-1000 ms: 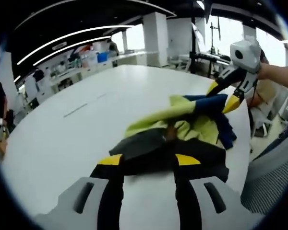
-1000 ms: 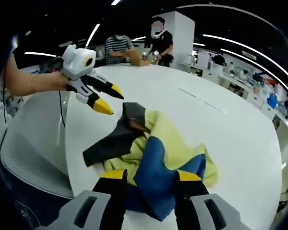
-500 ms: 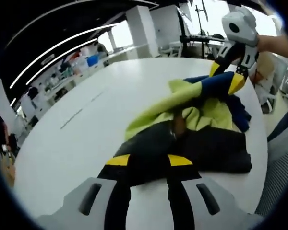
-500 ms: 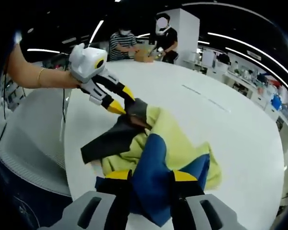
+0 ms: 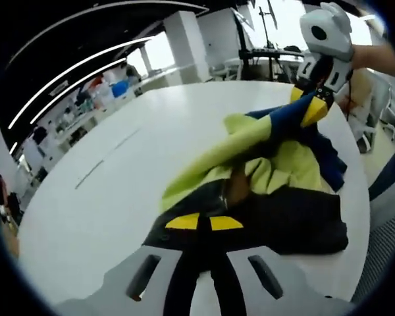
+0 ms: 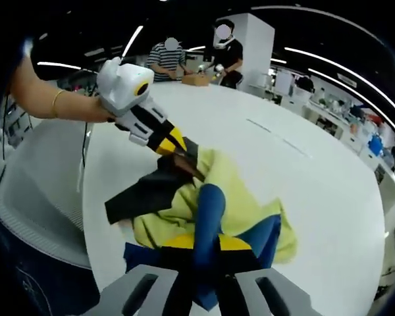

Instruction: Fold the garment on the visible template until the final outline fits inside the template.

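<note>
White and wide, the round worktop [image 5: 118, 151] of an open-plan office carries the whole scene. From the tool outward: the left tool [image 5: 203, 222] is clenched on a dark fold of the garment [image 5: 270, 164], its yellow tips pressed together with black cloth between them, while the right tool [image 6: 206, 242] is clamped on a blue sleeve-like fold that rises from between its tips. Each tool also appears in the other's view, the left one at the black edge in the right gripper view, the right one pinching blue cloth at the far side in the left gripper view. The garment, in yellow-green, blue and black, lies bunched in a heap near the worktop's edge, with no flat panel and no clean fold to be seen; no template outline can be made out beneath or beside it. Judged from this, the folding is at its very start: the cloth must first be spread, then folded. Two people [image 6: 194, 56] stand at the worktop's far side beside a brown box [image 6: 196, 79], well apart from the heap, and a grey chair back [image 6: 33, 191] sits just beside the near edge.
</note>
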